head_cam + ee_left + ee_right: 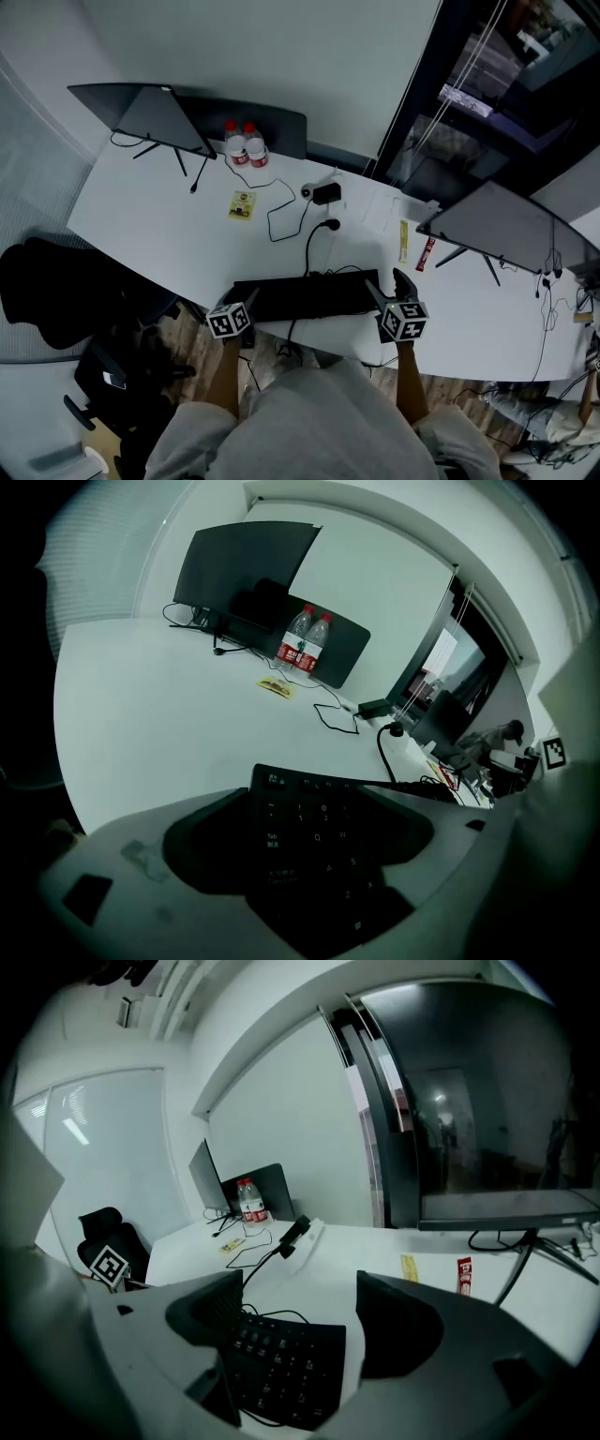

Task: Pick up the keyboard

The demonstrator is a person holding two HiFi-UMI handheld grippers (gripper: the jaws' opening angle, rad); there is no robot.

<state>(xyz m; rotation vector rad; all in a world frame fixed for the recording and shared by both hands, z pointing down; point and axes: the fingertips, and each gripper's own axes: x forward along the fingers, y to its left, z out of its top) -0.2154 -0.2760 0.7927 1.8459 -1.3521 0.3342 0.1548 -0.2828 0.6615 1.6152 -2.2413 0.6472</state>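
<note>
- nearest first: both grippers sit at the near edge of the table (150, 216). the left gripper (246, 306) is at the left end of the keyboard (305, 294) and the right gripper (389, 287) is at its right end.
- the keyboard lies along that near edge, about midway between the table's left and right edges, and it looks flat on the surface. my read is that the approach is done, and the squeeze and the lift are both left to do.
- left gripper view: the jaws are spread wide with the esc/tab corner of the keyboard between them. i can't tell if either pad touches it.
- right gripper view: the jaws are spread here too, with the keyboard's right-end keys between them. a sliver of white table shows between the keyboard's edge and the right-hand jaw, so nothing is clamped there.
- only the head view shows the whole keyboard with both grippers at once. the key legends only show in the left gripper view.
- further back, a black cable (309, 248) runs from the keyboard toward mid-table, and there's a yellow card (242, 204). a yellow packet (403, 239) and a red packet (427, 253) lie toward the right edge.
- far edge: two water bottles (244, 143), with the left-hand monitor (150, 112) at the far left corner. the right-hand monitor (506, 230) stands by the right edge.
</note>
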